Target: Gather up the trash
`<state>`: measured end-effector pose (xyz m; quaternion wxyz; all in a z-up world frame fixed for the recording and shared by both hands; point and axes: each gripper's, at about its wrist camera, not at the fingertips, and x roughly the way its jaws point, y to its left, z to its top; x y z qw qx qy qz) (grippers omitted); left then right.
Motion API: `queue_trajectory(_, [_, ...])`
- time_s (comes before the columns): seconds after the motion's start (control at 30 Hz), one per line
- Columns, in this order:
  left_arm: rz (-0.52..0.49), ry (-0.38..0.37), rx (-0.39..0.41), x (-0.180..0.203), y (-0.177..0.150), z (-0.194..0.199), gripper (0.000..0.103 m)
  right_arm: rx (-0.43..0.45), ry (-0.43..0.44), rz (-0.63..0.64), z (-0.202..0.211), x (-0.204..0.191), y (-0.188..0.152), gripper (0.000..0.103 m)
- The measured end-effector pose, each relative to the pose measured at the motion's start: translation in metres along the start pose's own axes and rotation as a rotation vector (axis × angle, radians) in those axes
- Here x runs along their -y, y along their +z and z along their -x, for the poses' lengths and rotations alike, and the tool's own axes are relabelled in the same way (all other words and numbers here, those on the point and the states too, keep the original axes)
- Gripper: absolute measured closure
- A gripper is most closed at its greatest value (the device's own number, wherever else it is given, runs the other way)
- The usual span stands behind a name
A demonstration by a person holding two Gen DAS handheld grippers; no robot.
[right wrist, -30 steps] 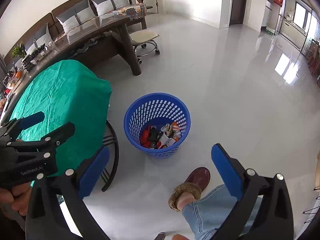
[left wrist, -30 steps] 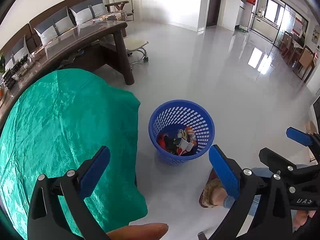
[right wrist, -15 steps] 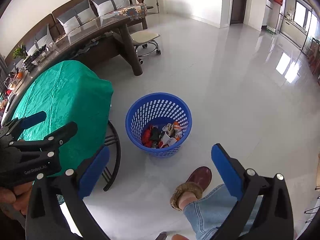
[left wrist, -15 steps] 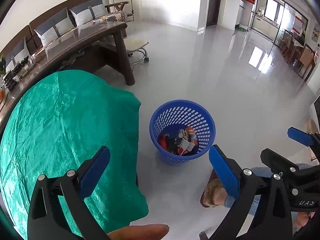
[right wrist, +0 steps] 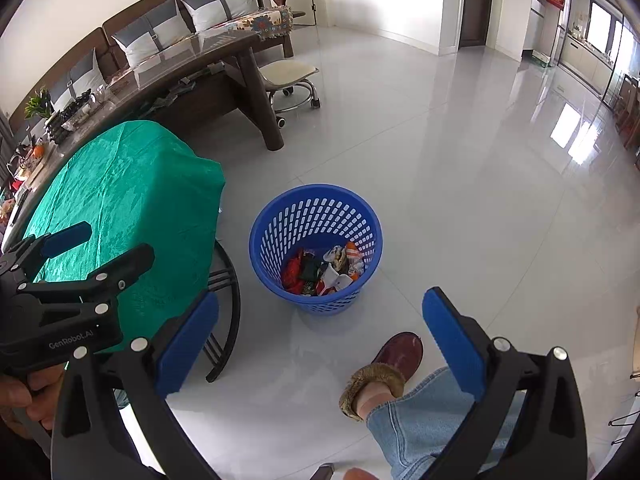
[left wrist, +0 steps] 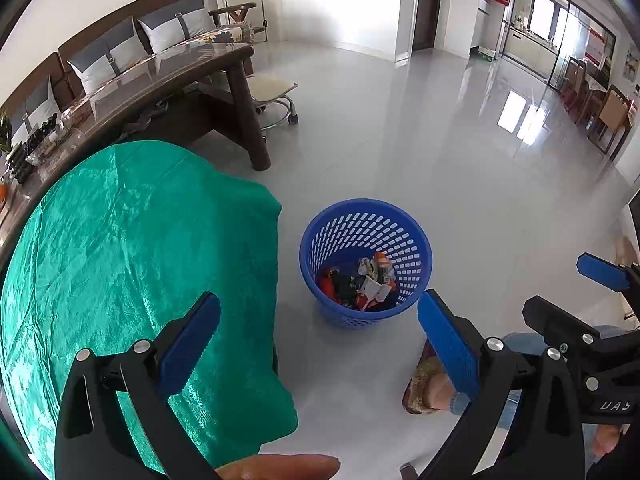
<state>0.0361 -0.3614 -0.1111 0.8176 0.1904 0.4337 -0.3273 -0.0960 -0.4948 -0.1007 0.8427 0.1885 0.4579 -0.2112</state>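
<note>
On the floor between the green-covered counter [left wrist: 120, 248] and the person's slippered foot [right wrist: 394, 354] stands the blue basket [right wrist: 316, 216], upright, mouth up, its long axis vertical. Wrappers [right wrist: 324, 270] already lie heaped in its bottom, so the collecting looks largely done; I see no loose trash on the floor or on the green cloth, though part of the counter is hidden. The left gripper [left wrist: 318, 344] and the right gripper [right wrist: 320, 344] both hang above, fingers spread wide, nothing between them.
</note>
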Motion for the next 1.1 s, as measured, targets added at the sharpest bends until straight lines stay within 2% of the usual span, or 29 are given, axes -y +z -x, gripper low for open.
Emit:
queue_trajectory(0.87, [-0.033, -0.002, 0.010, 0.004, -0.002, 0.000, 0.005, -0.009, -0.017, -0.034, -0.001, 0.010, -0.006, 0.005])
queue_trajectory(1.1, [-0.010, -0.023, -0.019, 0.000, 0.000, -0.004, 0.005, -0.014, -0.039, -0.043, -0.003, 0.015, -0.005, 0.005])
